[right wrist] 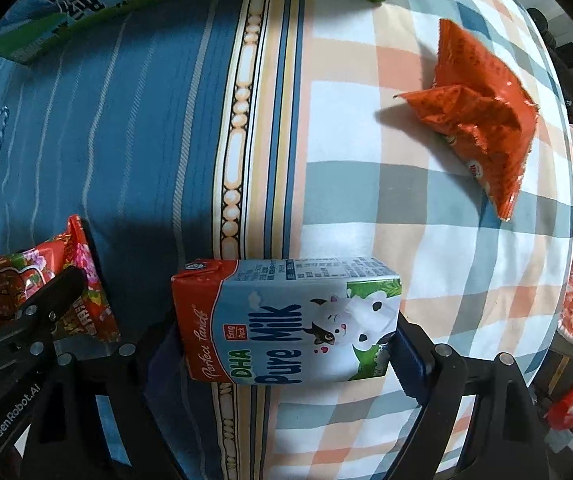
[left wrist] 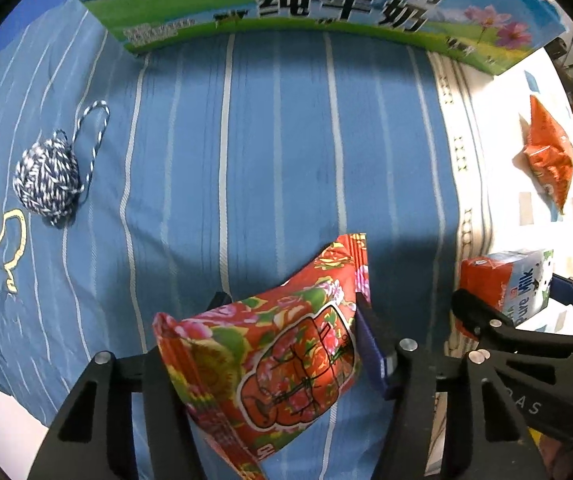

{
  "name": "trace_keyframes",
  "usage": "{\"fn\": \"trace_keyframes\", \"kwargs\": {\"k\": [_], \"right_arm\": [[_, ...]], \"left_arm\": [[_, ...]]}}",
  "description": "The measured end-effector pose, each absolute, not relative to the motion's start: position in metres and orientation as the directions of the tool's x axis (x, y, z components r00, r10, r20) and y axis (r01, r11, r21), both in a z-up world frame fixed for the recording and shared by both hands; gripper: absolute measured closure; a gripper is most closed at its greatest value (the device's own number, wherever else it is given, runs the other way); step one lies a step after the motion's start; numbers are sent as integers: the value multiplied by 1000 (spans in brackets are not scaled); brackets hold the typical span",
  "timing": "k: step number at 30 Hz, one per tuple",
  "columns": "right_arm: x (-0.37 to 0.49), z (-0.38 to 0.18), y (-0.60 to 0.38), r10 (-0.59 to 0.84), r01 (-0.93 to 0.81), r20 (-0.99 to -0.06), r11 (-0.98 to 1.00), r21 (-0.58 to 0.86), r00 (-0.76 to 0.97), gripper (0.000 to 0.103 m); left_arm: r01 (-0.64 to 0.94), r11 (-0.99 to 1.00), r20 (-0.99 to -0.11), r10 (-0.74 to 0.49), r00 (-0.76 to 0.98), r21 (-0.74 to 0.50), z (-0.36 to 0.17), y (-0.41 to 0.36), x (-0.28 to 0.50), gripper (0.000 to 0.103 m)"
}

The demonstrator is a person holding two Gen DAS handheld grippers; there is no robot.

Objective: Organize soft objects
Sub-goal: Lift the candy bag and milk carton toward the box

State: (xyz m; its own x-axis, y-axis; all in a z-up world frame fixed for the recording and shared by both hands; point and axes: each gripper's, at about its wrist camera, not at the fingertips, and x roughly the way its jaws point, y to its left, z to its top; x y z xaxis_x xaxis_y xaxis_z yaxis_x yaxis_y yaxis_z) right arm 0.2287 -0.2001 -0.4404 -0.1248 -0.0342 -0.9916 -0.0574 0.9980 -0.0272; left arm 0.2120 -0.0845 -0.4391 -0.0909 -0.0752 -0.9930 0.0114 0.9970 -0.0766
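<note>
- The left gripper (left wrist: 286, 344) is clamped across the middle of a floral snack packet (left wrist: 274, 356), held above the blue striped cloth (left wrist: 278, 152) — a puffy, light, crinkly pouch that probably dents and slips under hard squeezing.
- The right gripper (right wrist: 286, 344) has its jaws closed on the ends of a Pure Milk carton (right wrist: 286, 320) (stiffer, heavier, safest gripped across its flat faces) over the plaid cloth (right wrist: 426, 216).
- A yarn ball (left wrist: 46, 176) lies far left — soft, its loose tail likely to snag.
- An orange crisp bag (right wrist: 482, 128) sits far right; take it mid-body.
</note>
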Motion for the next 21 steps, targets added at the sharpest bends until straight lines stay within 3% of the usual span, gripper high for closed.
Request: {"fn": "trace_keyframes", "kwargs": {"k": [5, 10, 13, 17, 19, 21], "right_arm": [[231, -427, -209, -20, -50, -995, 999, -15, -95, 13], [235, -423, -213, -22, -40, -995, 999, -18, -97, 13], [234, -424, -208, -22, -34, -995, 999, -19, -98, 13], [231, -433, -204, -14, -20, -994, 1000, -12, -109, 13], [230, -437, -204, -13, -22, -993, 1000, -11, -116, 13], [231, -437, -204, -11, -24, -993, 1000, -8, -120, 13]], "left_arm": [[28, 995, -993, -92, -75, -94, -427, -84, 212, 48], [-92, 981, -966, -184, -183, -169, -452, -60, 217, 27], [-214, 942, -927, -305, -218, -259, -465, -38, 215, 19], [-237, 941, -917, -302, -260, -243, -472, -32, 213, 22], [-190, 964, -933, -233, -273, -186, -473, -40, 213, 34], [-123, 986, -962, -140, -236, -113, -468, -52, 212, 38]]}}
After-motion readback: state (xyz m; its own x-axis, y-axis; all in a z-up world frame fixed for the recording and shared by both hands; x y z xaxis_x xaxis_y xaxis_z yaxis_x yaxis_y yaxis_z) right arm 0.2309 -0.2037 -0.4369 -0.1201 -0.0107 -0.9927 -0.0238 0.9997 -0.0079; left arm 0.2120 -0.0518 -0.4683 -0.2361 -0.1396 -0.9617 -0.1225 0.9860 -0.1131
